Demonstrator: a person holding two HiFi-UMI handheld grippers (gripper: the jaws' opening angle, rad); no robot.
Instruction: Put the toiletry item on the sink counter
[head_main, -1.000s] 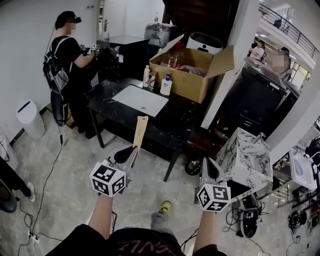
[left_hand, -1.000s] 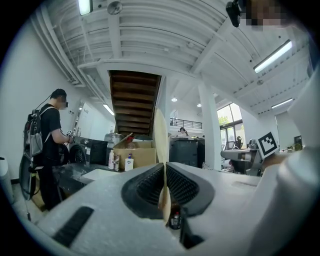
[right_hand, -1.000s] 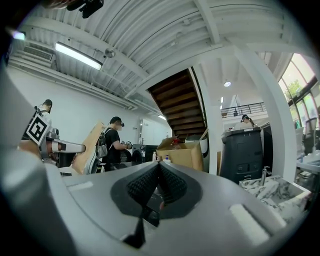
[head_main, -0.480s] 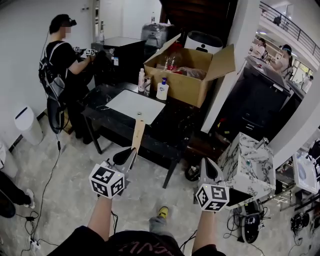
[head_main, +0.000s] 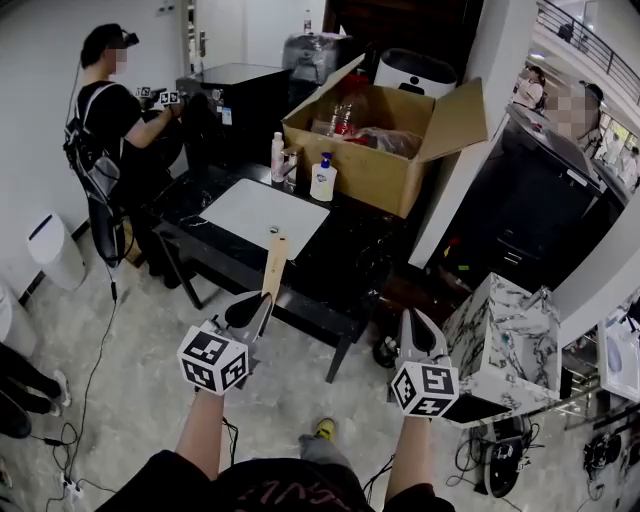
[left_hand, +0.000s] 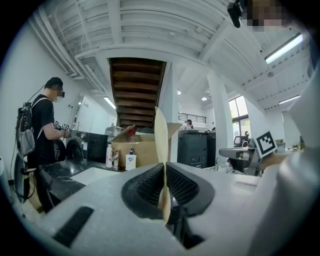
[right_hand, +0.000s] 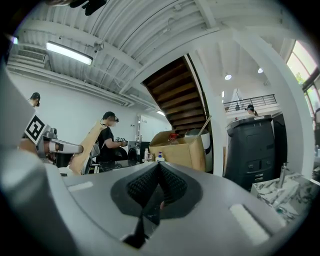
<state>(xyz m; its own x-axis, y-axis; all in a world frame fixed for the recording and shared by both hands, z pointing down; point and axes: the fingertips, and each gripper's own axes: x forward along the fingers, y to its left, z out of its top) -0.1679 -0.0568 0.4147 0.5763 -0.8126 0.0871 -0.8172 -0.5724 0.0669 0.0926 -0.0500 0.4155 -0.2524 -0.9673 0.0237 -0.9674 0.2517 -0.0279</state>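
Note:
My left gripper (head_main: 258, 303) is shut on a flat, pale wooden toiletry item (head_main: 275, 264), which sticks out forward and up. In the left gripper view the item (left_hand: 161, 145) stands edge-on between the closed jaws of the left gripper (left_hand: 164, 187). The black sink counter (head_main: 345, 250) with its white rectangular basin (head_main: 262, 210) lies ahead, beyond the item's tip. My right gripper (head_main: 419, 334) hangs at the lower right, shut and empty; the right gripper view shows the right gripper (right_hand: 156, 183) with its pads pressed together.
A tall bottle (head_main: 277, 156) and a pump bottle (head_main: 322, 179) stand behind the basin. An open cardboard box (head_main: 385, 135) sits at the counter's far end. A person (head_main: 105, 120) works at the left. A marble-patterned block (head_main: 505, 330) stands at the right, a white bin (head_main: 50, 238) at the left.
The view has drifted forward, so the counter sits slightly nearer and further left. Both grippers keep their pose, and the left one still grips the wooden item.

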